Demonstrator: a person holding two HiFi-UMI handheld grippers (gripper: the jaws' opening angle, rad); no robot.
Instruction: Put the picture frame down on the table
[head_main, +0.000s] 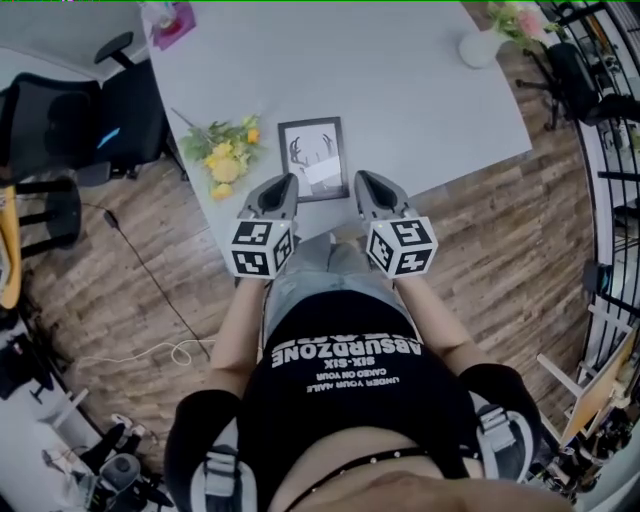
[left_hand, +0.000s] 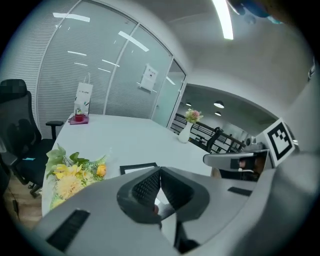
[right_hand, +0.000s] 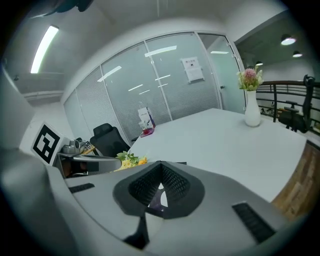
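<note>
Floor (head_main: 110, 290): wood planks around and under me, with a thin cable trailing over them on my left.
Bench (head_main: 400, 80): a wide pale grey top ahead of me; its near edge runs just in front of my legs.
Chairs (head_main: 60, 120): 2 dark office chairs at the bench's left side.
Left hand-held gripper (head_main: 286, 186): empty, its 2 jaws pressed together at the tips. Seen from my head, its tip is at the lower left corner of the frame; I cannot tell whether it touches.
Right hand-held gripper (head_main: 364, 183): also empty, jaws pressed together at the tips, just beside the frame's lower right edge.
Picture frame (head_main: 313, 158): lies flat on the bench near the near edge, between my 2 tips. It has a black rim and a pale print with an antlered figure.
Bouquet (head_main: 225, 155): yellow flowers and green leaves lying on the bench just left of the frame.
Vase (head_main: 480, 45): white, upright with pink flowers, near the far right corner, well apart from the frame.
Bag (left_hand: 82, 102): a small paper bag standing at the far left corner.
</note>
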